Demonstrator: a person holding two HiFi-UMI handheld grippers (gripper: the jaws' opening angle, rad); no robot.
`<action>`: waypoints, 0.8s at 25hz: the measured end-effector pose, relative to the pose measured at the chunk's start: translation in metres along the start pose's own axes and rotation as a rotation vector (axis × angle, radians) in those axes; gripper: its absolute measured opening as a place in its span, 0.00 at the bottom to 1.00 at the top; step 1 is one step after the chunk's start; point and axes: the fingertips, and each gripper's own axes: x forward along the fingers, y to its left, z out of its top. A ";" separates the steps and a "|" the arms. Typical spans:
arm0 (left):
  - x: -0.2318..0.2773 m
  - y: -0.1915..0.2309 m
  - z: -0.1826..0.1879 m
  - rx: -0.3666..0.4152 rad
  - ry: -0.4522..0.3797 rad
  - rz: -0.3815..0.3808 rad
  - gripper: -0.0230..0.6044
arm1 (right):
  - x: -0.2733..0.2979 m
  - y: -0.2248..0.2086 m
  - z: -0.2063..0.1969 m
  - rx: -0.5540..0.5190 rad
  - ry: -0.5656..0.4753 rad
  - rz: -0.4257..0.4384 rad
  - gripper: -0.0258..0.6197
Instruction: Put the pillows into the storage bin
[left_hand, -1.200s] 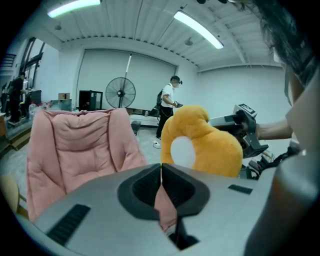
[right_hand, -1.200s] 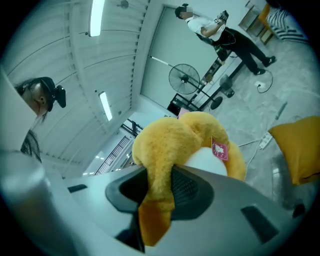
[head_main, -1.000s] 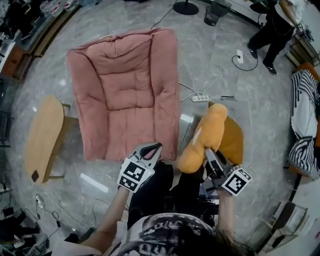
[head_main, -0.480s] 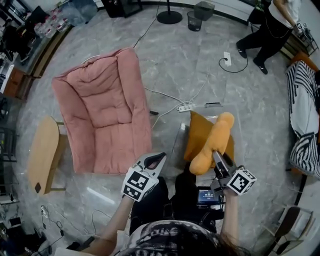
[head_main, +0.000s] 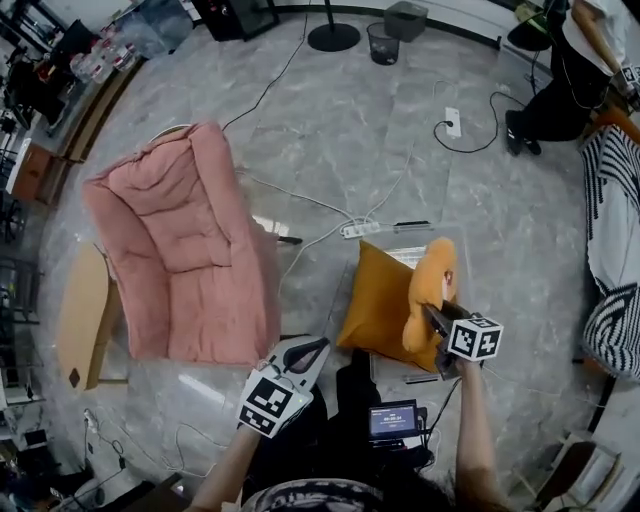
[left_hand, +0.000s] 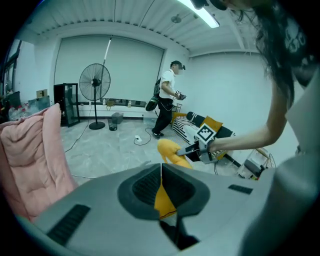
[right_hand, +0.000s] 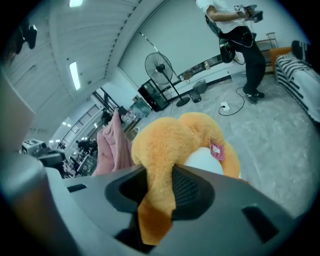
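large pink quilted floor chair (head_main: 180, 260) at left, clear plastic storage bin (head_main: 398, 254) beside it, flat square orange fabric pillow (head_main: 375, 305) leaning inside, fluffy orange plush pillow (head_main: 430, 285) over bin against that pillow, clamped in right gripper (head_main: 430, 318), left gripper (head_main: 316, 346) closed on nothing

No text is legible. Pink tag (right_hand: 216, 150) on the orange plush pillow (right_hand: 170, 145): print too small to read. Small screen (head_main: 393, 420): characters unreadable. Marker cubes (head_main: 473, 338): black-and-white square patterns only.
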 end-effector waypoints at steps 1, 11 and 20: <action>0.005 -0.001 -0.001 -0.003 0.011 -0.003 0.06 | 0.011 -0.014 -0.003 -0.029 0.047 -0.019 0.23; 0.027 0.020 -0.009 -0.040 0.092 0.023 0.06 | 0.110 -0.102 -0.022 -0.387 0.409 -0.169 0.24; 0.017 0.029 -0.026 -0.091 0.083 0.081 0.06 | 0.131 -0.108 -0.018 -0.369 0.355 -0.213 0.44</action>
